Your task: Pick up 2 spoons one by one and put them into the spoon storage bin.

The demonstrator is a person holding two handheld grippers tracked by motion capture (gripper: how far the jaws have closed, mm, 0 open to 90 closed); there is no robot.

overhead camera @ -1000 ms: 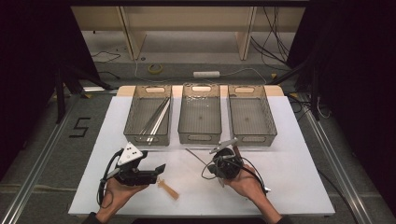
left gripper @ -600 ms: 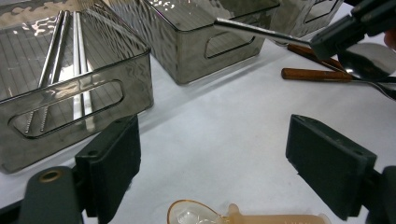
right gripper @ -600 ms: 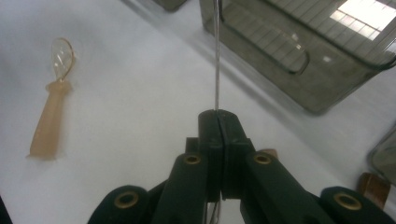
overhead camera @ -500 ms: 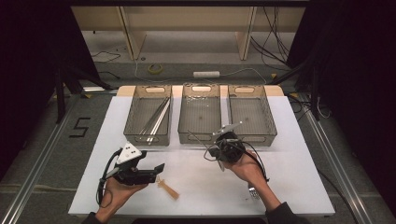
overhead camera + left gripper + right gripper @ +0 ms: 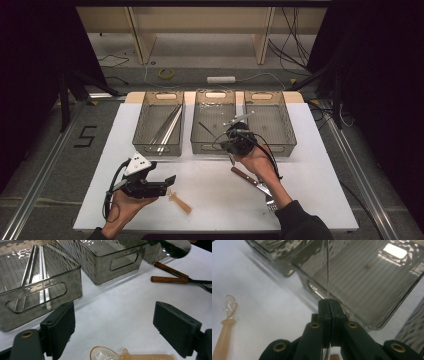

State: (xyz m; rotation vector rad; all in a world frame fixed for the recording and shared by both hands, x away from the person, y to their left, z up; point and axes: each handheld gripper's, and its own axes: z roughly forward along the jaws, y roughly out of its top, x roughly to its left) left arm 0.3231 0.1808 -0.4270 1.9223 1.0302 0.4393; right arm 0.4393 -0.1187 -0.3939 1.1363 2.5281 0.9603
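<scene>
My right gripper (image 5: 328,305) clamped shut on a thin metal utensil (image 5: 328,270), seen edge-on, long axis pointing away over the middle bin (image 5: 214,147). Left gripper (image 5: 113,325) wide open, empty. Three bins, one plastic spoon (image 5: 180,201).

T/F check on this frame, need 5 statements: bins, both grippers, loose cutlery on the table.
1. The right gripper is shut on a thin metal utensil. True.
2. The left gripper is clamped on the translucent amber plastic spoon. False: its jaws stand wide open, and the spoon lies on the white table between them.
3. Long metal chopsticks lie in the left smoky clear plastic bin. True.
4. The three bins stand stacked on each other. False: they stand side by side in a row.
5. Wooden-handled cutlery lies on the table by the right forearm. True.
</scene>
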